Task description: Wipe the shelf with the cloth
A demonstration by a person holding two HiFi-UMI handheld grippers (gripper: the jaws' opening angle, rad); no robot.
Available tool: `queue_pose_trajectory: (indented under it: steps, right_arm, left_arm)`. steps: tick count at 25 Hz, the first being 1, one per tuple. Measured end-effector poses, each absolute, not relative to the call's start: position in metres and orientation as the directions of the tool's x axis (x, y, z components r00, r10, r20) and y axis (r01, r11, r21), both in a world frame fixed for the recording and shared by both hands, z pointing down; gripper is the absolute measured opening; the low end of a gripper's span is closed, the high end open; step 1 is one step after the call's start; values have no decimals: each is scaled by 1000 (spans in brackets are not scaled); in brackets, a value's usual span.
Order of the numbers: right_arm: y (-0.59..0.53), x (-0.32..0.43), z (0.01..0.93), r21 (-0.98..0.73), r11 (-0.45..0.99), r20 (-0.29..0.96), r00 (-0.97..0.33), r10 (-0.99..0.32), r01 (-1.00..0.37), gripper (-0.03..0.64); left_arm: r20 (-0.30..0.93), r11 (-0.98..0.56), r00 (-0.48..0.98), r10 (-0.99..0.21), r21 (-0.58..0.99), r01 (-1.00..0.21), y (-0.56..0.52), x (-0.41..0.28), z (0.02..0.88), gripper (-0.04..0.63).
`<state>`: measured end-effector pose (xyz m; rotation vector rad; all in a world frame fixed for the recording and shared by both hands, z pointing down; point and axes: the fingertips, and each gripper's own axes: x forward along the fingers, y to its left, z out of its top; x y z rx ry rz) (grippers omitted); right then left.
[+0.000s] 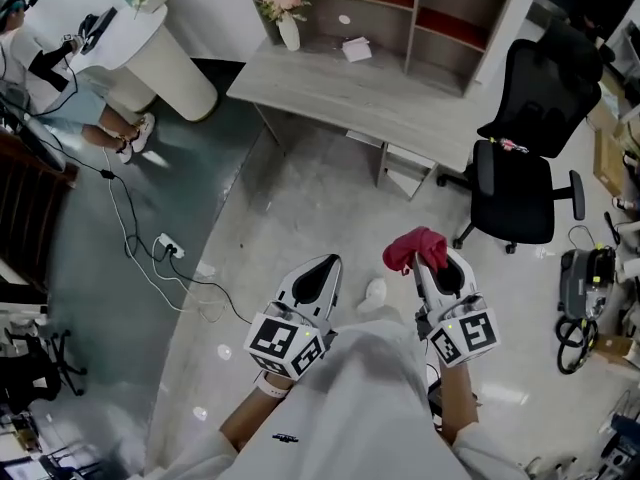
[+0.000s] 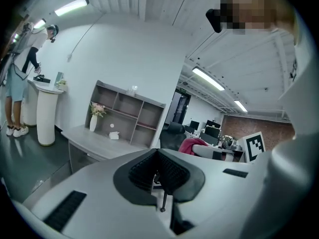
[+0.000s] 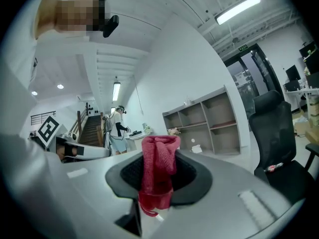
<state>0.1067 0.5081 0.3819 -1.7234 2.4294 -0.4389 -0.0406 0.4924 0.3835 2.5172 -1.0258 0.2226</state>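
Right hand-held gripper (image 1: 438, 264) is pinching the red cloth (image 1: 415, 247). Left hand-held gripper (image 1: 328, 263) is pressed together with nothing in it. Shelf (image 1: 412, 23) is well ahead.

Both grippers held out side by side, low in the frame, pointing toward its top.
The left gripper (image 1: 322, 268) sits at lower centre, its jaws pressed together with nothing between them. Its marker cube (image 1: 287, 345) rides just ahead of the left forearm (image 1: 250, 423), which comes up from the bottom edge. The right gripper (image 1: 432, 260), a little to the right, has its jaws clamped on a red cloth (image 1: 415, 246) that bunches over their tips. The right forearm (image 1: 455, 408) shows behind its own marker cube (image 1: 465, 335).
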Motion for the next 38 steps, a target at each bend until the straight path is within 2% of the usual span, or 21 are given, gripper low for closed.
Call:
queue_pose_trajectory:
  steps: [6,10,16,22,31,38]
  right_arm:
    - [472,180,380,-259,298,38,-318,-947,-919,110]
    - [452,210,388,-284,263,50,-288,-956,-922,110]
    - [424,200,403,-304,279,93,-320,-943,-911,110]
    - [366,210,407,-290,258,104,-298,-949,-922,110]
    - [210,184,382,-262,295,96,-329,-939,-919,110]
    - [81,170,357,-279,229,57,-255,-965,-933,110]
  left_arm:
    - [287,-591,655,-698,285,-755,442,-6,381,6]
    - [301,-578,642,-705,281,-766,419,10,382,6]
    - [331,-528,619,-712,329,-783,392,4,398,6]
    - [315,-557,654,-688,349,-754,319,17,407,6]
    - [265,-562,664,-699,370,-740,167,11,389,6]
    - [251,-609,703,-665,362,-705,44,-12,376,6]
